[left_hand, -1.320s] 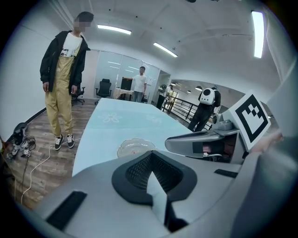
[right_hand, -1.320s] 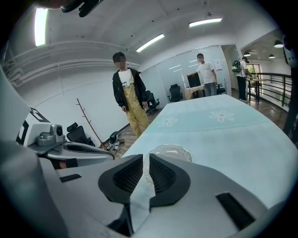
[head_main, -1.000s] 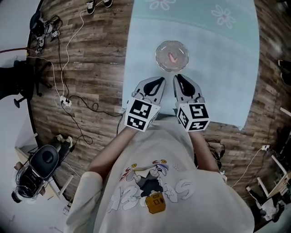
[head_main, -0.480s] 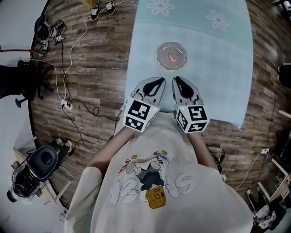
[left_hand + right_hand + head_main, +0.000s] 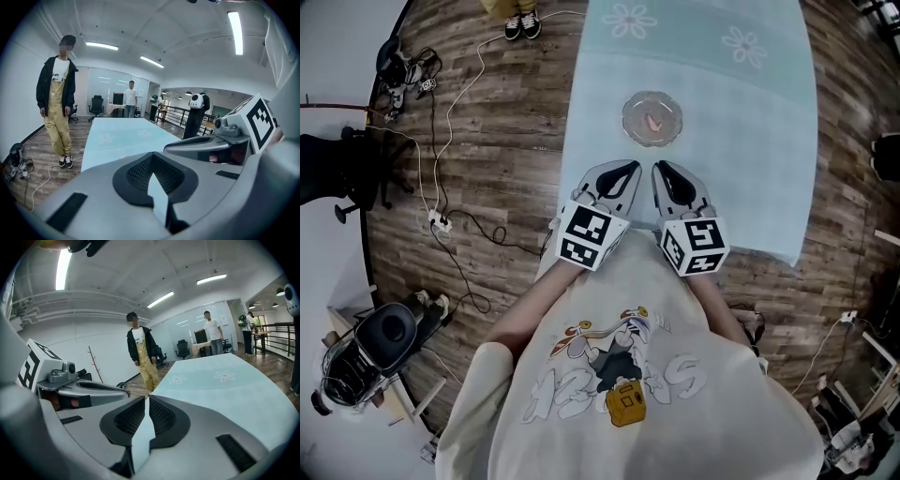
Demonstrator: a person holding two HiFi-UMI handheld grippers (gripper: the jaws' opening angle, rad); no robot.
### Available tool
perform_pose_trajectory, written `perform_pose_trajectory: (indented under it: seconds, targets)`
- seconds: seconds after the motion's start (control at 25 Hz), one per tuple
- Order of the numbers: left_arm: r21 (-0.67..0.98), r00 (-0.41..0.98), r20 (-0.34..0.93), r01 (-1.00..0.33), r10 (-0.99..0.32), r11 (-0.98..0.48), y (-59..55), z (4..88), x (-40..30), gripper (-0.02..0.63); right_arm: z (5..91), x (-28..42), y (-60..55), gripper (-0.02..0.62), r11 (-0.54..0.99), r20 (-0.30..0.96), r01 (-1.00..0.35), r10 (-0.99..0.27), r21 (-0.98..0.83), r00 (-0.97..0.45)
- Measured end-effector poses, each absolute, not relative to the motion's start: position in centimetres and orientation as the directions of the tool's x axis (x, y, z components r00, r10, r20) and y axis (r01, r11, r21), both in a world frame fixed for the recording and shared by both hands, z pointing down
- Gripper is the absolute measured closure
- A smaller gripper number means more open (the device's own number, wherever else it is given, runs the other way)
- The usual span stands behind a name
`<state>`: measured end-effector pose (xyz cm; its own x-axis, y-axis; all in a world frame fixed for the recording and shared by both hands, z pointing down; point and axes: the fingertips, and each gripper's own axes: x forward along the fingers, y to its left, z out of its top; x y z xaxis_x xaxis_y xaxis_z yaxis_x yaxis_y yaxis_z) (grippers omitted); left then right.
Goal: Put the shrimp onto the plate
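Observation:
In the head view a small clear glass plate (image 5: 652,119) sits on the pale blue tablecloth (image 5: 741,169), and a pink shrimp (image 5: 654,122) lies in it. My left gripper (image 5: 630,169) and right gripper (image 5: 660,169) rest side by side just short of the plate, near the table's front edge. Both are shut with nothing held. In the left gripper view the left gripper (image 5: 152,157) points along the table, and its jaws hide the plate. The right gripper (image 5: 146,399) in its own view does the same.
A person in yellow overalls (image 5: 56,98) (image 5: 140,352) stands at the table's far left corner; their shoes (image 5: 517,23) show in the head view. Another person in a white shirt (image 5: 131,97) stands farther back. Cables and a power strip (image 5: 439,221) lie on the wooden floor at left.
The view has drifted, so the plate and table sit slightly higher in frame. Both grippers stay shut and almost still near the front edge.

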<state>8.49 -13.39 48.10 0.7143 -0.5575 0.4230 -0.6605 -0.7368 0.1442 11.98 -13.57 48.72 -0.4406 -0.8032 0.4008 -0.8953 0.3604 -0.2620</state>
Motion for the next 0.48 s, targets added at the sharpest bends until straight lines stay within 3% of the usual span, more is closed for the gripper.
perform_pose_trajectory:
  seconds: [0.48]
  targets:
    - [0.142, 0.697, 0.441, -0.677, -0.566, -0.722, -13.4, 48.64, 8.48, 0.598, 49.43, 12.47, -14.23, 0.546, 0.362, 0.406, -0.888, -0.793, -0.286, -0.454]
